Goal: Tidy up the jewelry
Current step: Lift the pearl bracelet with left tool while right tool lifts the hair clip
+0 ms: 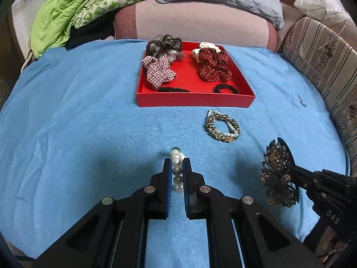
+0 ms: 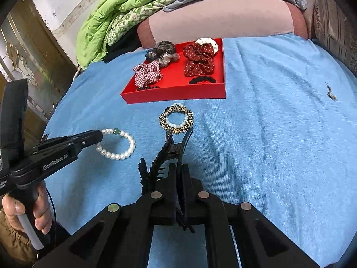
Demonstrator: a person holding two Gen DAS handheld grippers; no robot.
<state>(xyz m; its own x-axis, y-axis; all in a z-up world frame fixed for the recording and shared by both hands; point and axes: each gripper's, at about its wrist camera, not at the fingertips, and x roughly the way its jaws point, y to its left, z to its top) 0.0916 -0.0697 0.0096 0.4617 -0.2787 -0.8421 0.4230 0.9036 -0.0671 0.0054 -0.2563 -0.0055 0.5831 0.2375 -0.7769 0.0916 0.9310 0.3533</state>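
My left gripper (image 1: 177,165) is shut on a white pearl bracelet (image 1: 177,171), lifted above the blue cloth; in the right wrist view the pearl bracelet (image 2: 121,147) hangs from the left gripper (image 2: 100,136). My right gripper (image 2: 178,169) is shut on a black hair clip (image 2: 164,156) with a dark gold filigree top, and in the left wrist view the hair clip (image 1: 277,174) shows at the right. A gold-and-pearl bracelet pair (image 1: 223,126) (image 2: 176,120) lies on the cloth in front of the red tray (image 1: 194,100) (image 2: 174,93).
The red tray holds several scrunchies, among them a dotted red one (image 1: 213,65) and a checked one (image 1: 158,71), plus black hair ties (image 1: 225,88). A small dark scrap (image 2: 330,92) lies at the right. Bedding (image 1: 67,11) and a striped cushion (image 1: 323,62) border the cloth.
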